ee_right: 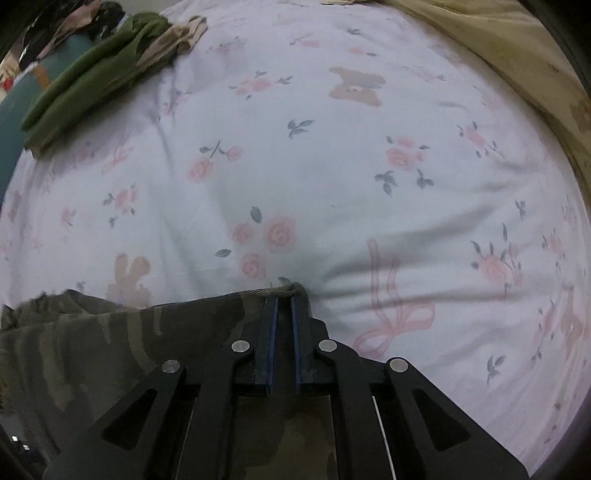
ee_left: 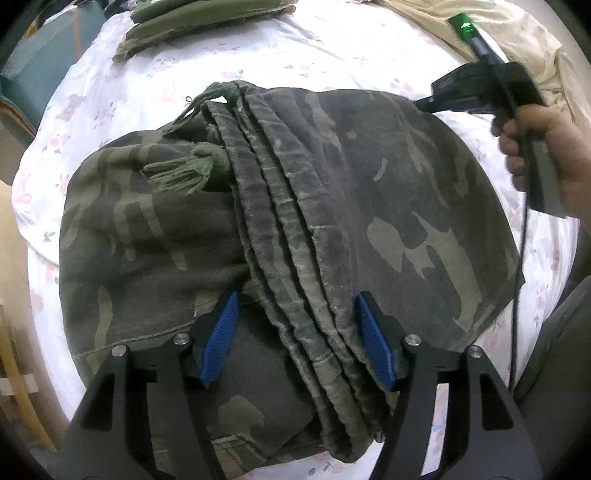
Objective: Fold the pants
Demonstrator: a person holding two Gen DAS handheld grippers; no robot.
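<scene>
left wrist: pants point(ee_left: 295, 206) hems lie between open jaws.

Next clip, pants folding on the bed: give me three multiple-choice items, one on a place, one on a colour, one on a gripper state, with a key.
1. Where is the green folded pile?
A. far end of the bed
B. on the pants
C. on the floor

2. What colour are the left gripper pads?
A. red
B. blue
C. white

3. How is the right gripper?
A. wide open over bare sheet
B. shut on the pants edge
C. out of view

Key: 1 A, it lies on the sheet beyond the pants; 2 B, blue ribbed pads show; 3 B, its jaws pinch the camouflage hem.
</scene>
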